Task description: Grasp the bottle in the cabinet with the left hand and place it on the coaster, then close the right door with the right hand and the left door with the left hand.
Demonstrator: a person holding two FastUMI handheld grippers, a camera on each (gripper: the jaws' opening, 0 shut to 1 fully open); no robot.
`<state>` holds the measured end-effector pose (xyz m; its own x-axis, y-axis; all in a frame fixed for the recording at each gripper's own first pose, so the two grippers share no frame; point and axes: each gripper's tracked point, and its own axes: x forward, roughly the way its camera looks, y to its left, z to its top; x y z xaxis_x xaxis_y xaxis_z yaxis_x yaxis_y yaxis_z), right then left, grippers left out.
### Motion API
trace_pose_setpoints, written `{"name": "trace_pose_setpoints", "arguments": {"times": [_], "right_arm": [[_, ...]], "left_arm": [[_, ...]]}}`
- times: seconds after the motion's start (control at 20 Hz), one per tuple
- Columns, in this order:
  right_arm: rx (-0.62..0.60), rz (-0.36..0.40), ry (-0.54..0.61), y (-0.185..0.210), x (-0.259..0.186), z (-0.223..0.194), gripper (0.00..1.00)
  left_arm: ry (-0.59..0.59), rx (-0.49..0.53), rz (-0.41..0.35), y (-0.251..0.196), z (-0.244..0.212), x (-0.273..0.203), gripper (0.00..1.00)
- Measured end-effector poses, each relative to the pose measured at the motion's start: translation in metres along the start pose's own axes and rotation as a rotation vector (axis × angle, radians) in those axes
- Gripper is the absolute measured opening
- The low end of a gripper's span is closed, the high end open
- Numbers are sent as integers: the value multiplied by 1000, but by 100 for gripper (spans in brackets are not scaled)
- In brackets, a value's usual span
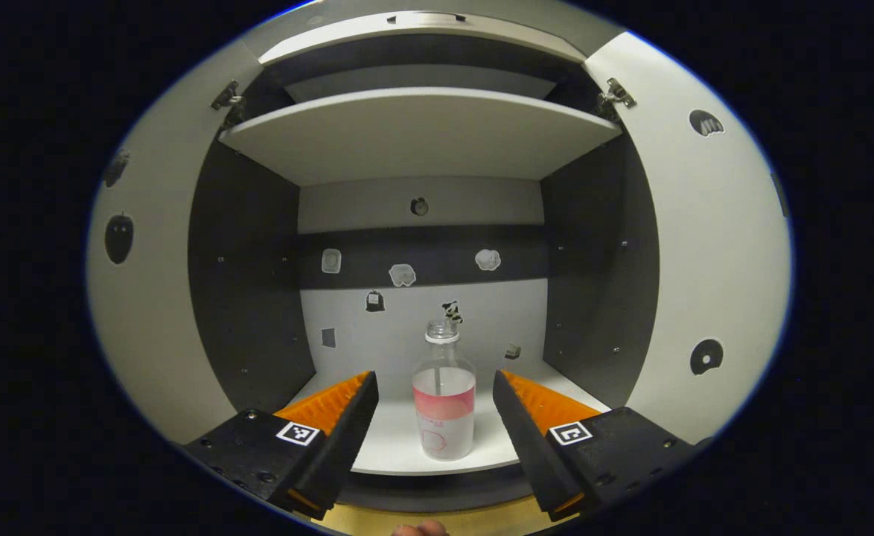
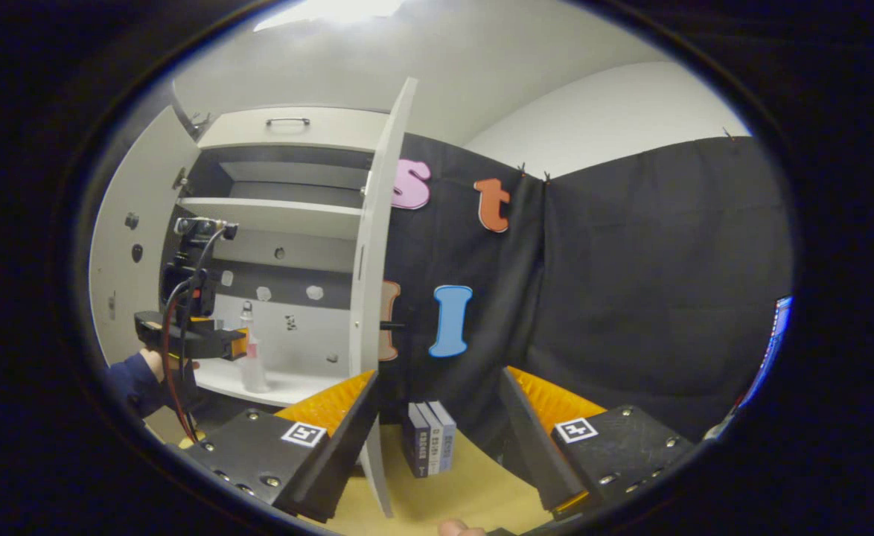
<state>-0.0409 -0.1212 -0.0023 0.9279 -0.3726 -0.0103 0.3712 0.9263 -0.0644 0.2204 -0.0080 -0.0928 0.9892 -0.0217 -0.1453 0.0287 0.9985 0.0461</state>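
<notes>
Inside the open cabinet (image 1: 422,134), the bottle (image 1: 444,398) stands ungrasped on the bottom shelf, framed between my left gripper's (image 1: 435,406) spread fingers, so grasp, coaster placement and both door closings remain, my right gripper (image 2: 437,406) gaping empty beside the right door (image 2: 377,298).

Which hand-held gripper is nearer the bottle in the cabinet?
Left. The left hand-held gripper faces the bottle, open, right at it. The right hand-held gripper hangs outside the cabinet, beyond the right door.

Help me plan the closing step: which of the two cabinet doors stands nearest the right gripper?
The right door. In the right gripper view its edge rises just past the right gripper, beside one finger, while the left door hangs open at the cabinet's far side, behind the left gripper.
</notes>
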Motion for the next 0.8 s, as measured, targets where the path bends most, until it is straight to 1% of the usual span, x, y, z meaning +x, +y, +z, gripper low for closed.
{"name": "trace_pose_setpoints", "arguments": {"times": [0.05,0.2,0.25,0.3,0.45,0.5,0.55,0.6,0.65,0.75,0.8], "right_arm": [[-3,-21,9,-5,0,-2,94],[-15,-64,38,-16,0,-10,99],[-21,-75,47,-20,0,-13,99],[-27,-84,55,-23,-1,-14,96],[-34,-100,75,-32,-2,-19,96],[-33,-103,82,-34,-2,-20,96],[-30,-104,88,-36,-3,-22,96],[-28,-105,92,-37,-2,-23,96],[-24,-103,91,-37,-3,-23,96],[-17,-91,85,-35,-2,-22,96],[-15,-82,83,-33,-2,-21,96]], "left_arm": [[10,2,1,0,-4,10,96],[28,-2,8,-3,-13,36,96],[39,-4,9,-4,-16,42,96],[45,-5,12,-4,-18,48,96],[69,-5,32,-2,-25,58,95],[79,-5,39,-2,-28,59,90],[68,-6,42,-1,-28,61,77],[71,-12,41,-1,-27,59,78],[79,-17,47,-1,-29,59,76],[81,-25,30,-3,-28,58,75],[80,-34,23,-3,-26,54,77]]}}
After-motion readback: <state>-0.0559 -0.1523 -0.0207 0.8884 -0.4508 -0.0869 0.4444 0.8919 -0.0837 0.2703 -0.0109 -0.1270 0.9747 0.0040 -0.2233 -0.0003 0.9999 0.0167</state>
